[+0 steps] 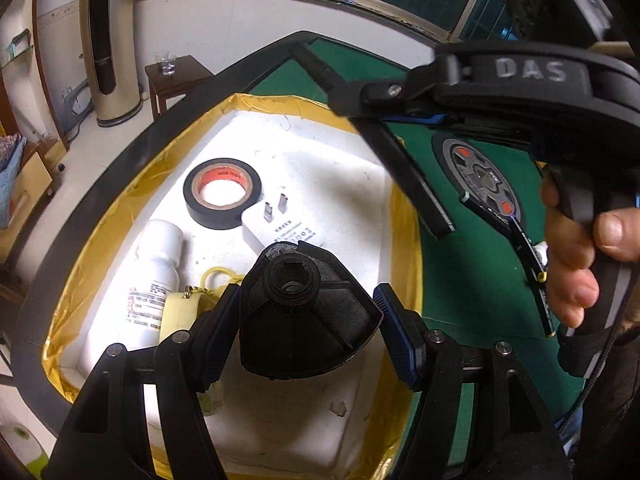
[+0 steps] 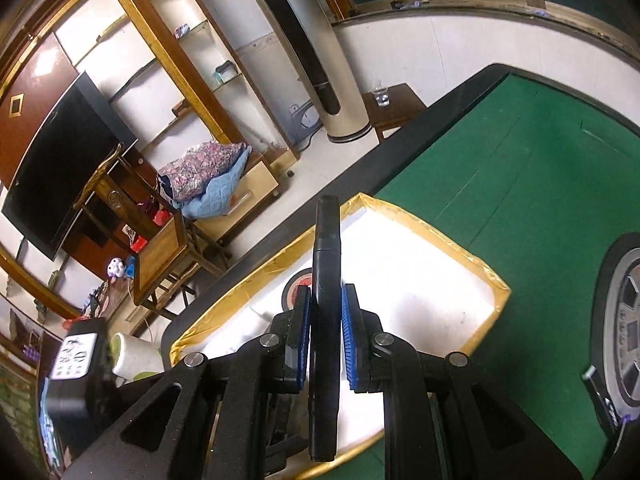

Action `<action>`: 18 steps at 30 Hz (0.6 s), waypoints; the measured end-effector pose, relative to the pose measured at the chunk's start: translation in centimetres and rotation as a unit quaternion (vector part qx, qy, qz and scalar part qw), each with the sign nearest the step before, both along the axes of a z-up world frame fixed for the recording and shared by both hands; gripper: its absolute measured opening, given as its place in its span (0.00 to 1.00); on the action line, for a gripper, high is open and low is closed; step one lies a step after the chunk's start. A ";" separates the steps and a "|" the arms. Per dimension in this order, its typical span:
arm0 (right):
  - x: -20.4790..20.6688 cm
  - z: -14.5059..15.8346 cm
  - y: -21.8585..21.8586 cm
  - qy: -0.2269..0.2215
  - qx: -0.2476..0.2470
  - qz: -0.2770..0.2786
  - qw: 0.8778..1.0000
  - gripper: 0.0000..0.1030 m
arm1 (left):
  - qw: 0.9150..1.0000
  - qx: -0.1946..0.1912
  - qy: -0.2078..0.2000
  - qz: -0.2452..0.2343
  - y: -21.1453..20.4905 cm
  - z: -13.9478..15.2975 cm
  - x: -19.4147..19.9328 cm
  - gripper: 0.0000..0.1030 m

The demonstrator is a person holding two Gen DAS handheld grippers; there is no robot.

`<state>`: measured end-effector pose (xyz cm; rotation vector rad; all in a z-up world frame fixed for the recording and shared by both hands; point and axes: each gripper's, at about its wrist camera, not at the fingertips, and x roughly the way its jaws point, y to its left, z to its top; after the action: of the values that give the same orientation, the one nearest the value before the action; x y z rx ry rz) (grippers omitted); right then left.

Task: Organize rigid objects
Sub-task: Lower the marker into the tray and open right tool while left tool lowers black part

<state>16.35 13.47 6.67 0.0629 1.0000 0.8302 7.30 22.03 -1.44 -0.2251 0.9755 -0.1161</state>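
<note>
A white foam box [image 1: 340, 168] with a gold-taped rim lies on the green table. It holds a black tape roll [image 1: 222, 192], a white plug adapter [image 1: 276, 228], a white bottle [image 1: 154, 276] and a yellow tag on a chain [image 1: 182, 308]. My left gripper [image 1: 310, 316] hangs over the box, shut on a black fan-shaped plastic part [image 1: 300, 340] with a round socket. My right gripper [image 2: 326, 320] is shut on a long flat black bar [image 2: 327, 240], edge up, above the box's near side. In the left wrist view that bar [image 1: 416, 176] slants over the box's right rim.
A round grey dial panel [image 1: 480, 176] is set in the green felt [image 2: 520, 184] right of the box. A hand [image 1: 580, 264] grips the right tool's handle. Beyond the table's black edge [image 2: 320, 196] stand a tower fan [image 2: 320, 60], a small side table with a glass [image 2: 382, 98] and a wooden chair [image 2: 160, 248].
</note>
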 end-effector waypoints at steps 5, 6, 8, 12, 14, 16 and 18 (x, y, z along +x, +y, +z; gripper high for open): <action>0.9 -1.8 0.4 0.010 -0.014 0.005 1.000 0.13 | 1.000 0.016 0.011 -0.001 0.1 -0.5 0.2 0.64; 1.0 -2.1 0.2 0.013 -0.017 0.007 1.000 0.13 | 1.000 0.027 0.012 -0.002 0.1 -0.7 0.1 0.64; 1.2 -2.9 0.5 0.015 -0.028 0.012 0.999 0.13 | 0.999 0.039 0.017 -0.004 0.1 -1.1 0.1 0.64; 1.4 -3.8 0.7 0.019 -0.052 0.017 0.998 0.13 | 0.999 0.039 0.028 -0.006 0.2 -1.6 0.4 0.64; 1.6 -4.2 0.6 0.021 -0.064 0.018 0.998 0.13 | 0.999 0.041 0.034 -0.006 0.1 -2.0 0.8 0.64; 1.8 -4.4 0.3 0.018 -0.079 0.018 0.997 0.13 | 0.998 0.045 0.039 -0.006 -0.1 -2.3 1.2 0.64; 2.1 -4.5 0.4 0.014 -0.093 0.017 0.995 0.13 | 0.998 0.042 0.041 -0.006 -0.3 -2.4 1.5 0.64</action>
<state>18.41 13.84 2.14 -0.1019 1.1022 0.7663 8.80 21.75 -3.88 -0.1466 1.0609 -0.0770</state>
